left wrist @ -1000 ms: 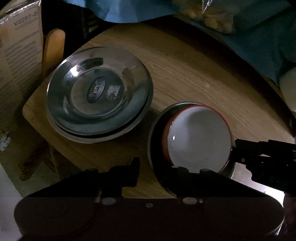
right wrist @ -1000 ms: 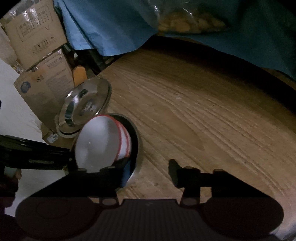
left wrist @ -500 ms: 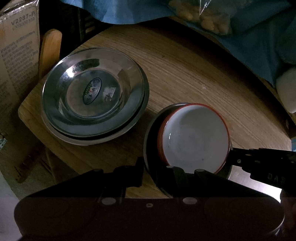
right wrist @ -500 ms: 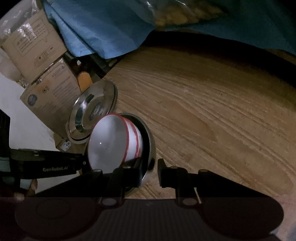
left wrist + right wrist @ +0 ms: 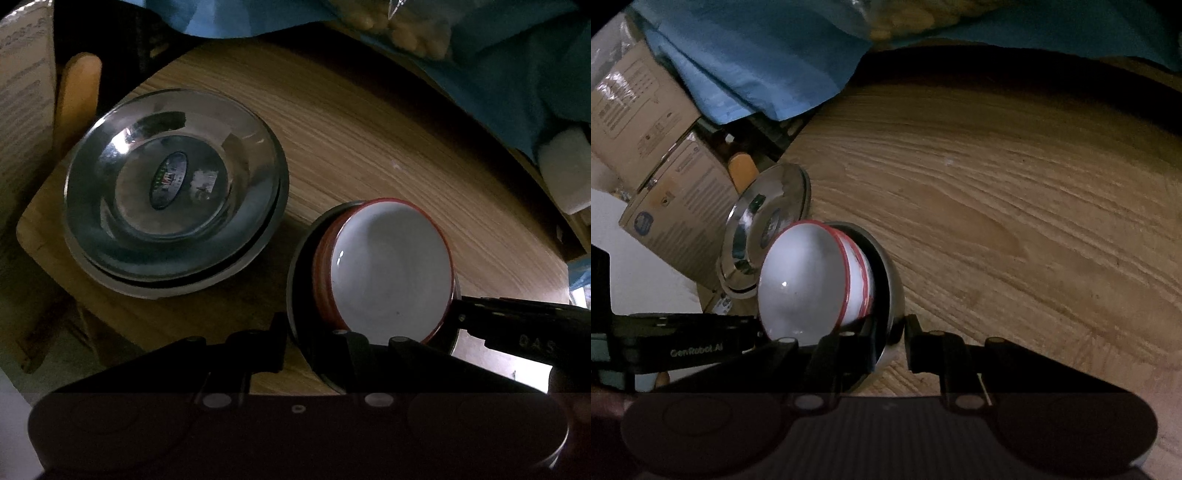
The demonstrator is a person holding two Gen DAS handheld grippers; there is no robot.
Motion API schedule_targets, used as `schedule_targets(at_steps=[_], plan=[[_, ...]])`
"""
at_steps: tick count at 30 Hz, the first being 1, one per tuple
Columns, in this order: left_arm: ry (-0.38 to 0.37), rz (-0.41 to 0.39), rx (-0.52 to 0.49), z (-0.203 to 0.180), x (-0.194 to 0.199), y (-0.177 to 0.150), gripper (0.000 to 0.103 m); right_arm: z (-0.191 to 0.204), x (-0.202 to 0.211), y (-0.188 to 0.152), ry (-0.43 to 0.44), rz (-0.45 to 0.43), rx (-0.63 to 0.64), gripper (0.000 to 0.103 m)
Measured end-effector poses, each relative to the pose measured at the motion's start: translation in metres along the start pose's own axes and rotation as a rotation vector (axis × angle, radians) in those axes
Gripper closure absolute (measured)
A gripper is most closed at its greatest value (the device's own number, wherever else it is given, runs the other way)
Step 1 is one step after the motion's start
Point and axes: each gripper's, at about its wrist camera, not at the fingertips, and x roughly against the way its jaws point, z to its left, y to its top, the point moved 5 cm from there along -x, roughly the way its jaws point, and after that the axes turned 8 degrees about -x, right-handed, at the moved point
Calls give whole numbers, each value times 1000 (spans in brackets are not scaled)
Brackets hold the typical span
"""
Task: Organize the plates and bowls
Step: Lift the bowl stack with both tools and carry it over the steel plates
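A stack of white bowls with red rims (image 5: pixel 388 269) sits inside a steel bowl (image 5: pixel 297 273) near the table's front edge; the same bowls (image 5: pixel 809 280) and steel bowl (image 5: pixel 892 291) show in the right wrist view. My left gripper (image 5: pixel 297 345) is shut on the steel bowl's near rim. My right gripper (image 5: pixel 890 341) is shut on its rim from the other side, and appears at right in the left view. A stack of steel plates (image 5: pixel 173 192) lies at the table's left corner, also in the right view (image 5: pixel 764 225).
The wooden table (image 5: pixel 997 206) stretches to the right. Cardboard boxes (image 5: pixel 665 206) stand off the left edge. A blue cloth (image 5: pixel 757 66) and a plastic bag of food (image 5: pixel 406 26) lie at the back. A white block (image 5: pixel 565 173) sits at far right.
Both grippers have closed onto the steel bowl's rim from opposite sides. The right gripper moved in toward the bowl. The plate stack has not moved.
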Motion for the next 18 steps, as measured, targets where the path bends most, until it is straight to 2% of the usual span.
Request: schedule_targets(at_steps=[6,18], plan=[[-33,28,-44,4,-4,6,89,1,0,-2,-21,-14,-45,86],[-122,68,-51,16,-14,17,89,-1,-3,-7,-36,-29,-137,86]])
